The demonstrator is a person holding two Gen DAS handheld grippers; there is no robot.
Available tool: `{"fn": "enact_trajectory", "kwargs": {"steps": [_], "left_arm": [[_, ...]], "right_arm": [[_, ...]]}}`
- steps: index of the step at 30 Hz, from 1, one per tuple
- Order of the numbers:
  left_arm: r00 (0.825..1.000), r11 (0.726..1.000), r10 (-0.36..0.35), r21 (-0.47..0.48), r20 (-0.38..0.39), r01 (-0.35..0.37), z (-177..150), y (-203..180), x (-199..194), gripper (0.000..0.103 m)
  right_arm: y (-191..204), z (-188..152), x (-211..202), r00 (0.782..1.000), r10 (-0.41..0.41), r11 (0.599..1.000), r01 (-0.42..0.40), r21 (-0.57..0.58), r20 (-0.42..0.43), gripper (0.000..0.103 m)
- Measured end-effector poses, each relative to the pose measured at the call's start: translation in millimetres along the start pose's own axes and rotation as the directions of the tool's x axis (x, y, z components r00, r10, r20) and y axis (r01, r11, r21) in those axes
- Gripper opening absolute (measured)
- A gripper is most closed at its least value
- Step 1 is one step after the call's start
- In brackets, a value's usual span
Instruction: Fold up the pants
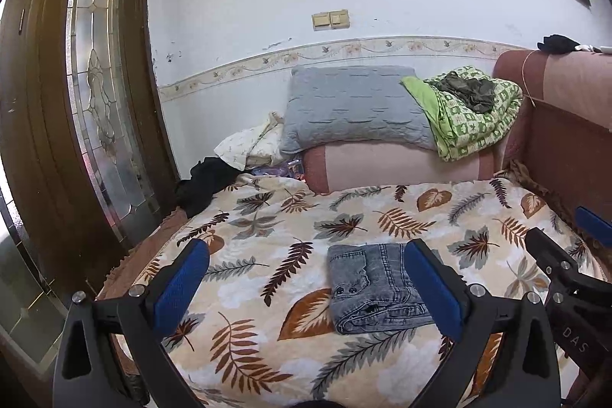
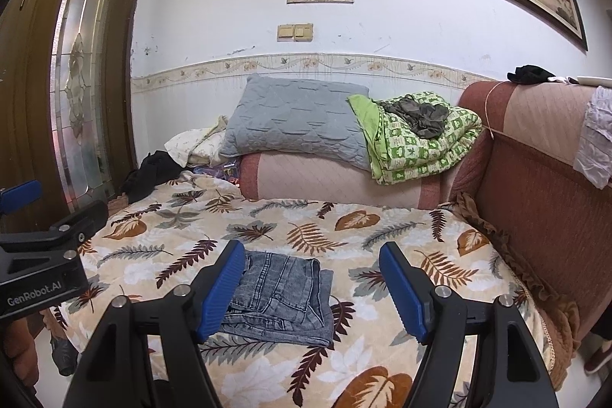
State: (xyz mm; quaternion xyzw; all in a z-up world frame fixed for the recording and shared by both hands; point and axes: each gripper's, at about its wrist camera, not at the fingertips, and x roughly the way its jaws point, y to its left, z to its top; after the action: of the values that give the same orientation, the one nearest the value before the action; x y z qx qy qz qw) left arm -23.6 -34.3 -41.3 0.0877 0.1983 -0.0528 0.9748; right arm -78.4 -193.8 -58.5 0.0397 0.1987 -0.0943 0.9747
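Observation:
Grey-blue denim pants (image 1: 376, 287) lie folded into a compact rectangle on the leaf-patterned blanket (image 1: 267, 239). My left gripper (image 1: 306, 282) hovers above the blanket, open, its blue pads (image 1: 181, 283) wide apart with nothing between them. The pants sit just inside its right finger. In the right wrist view the same folded pants (image 2: 283, 297) lie by the left pad (image 2: 222, 293) of my right gripper (image 2: 311, 287), which is also open and empty. The other gripper (image 2: 46, 255) shows at that view's left edge.
A grey pillow (image 1: 355, 106) and a green patterned quilt (image 1: 474, 113) rest on the pink sofa arm (image 1: 401, 165) at the back. Black cloth (image 1: 202, 186) lies at the blanket's far left corner. A wooden door (image 1: 76, 102) stands left, and the sofa back (image 2: 543, 186) runs along the right.

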Motion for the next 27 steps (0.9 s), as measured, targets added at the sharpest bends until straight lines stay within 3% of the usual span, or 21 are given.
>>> {"fn": "enact_trajectory", "kwargs": {"steps": [27], "left_arm": [[0.998,0.999,-0.043,-0.033,-0.037,0.042,-12,23,18,0.101]], "right_arm": [[26,-3,18,0.999,0.006,0.997,-0.008,-0.073,-0.036,0.076]]}}
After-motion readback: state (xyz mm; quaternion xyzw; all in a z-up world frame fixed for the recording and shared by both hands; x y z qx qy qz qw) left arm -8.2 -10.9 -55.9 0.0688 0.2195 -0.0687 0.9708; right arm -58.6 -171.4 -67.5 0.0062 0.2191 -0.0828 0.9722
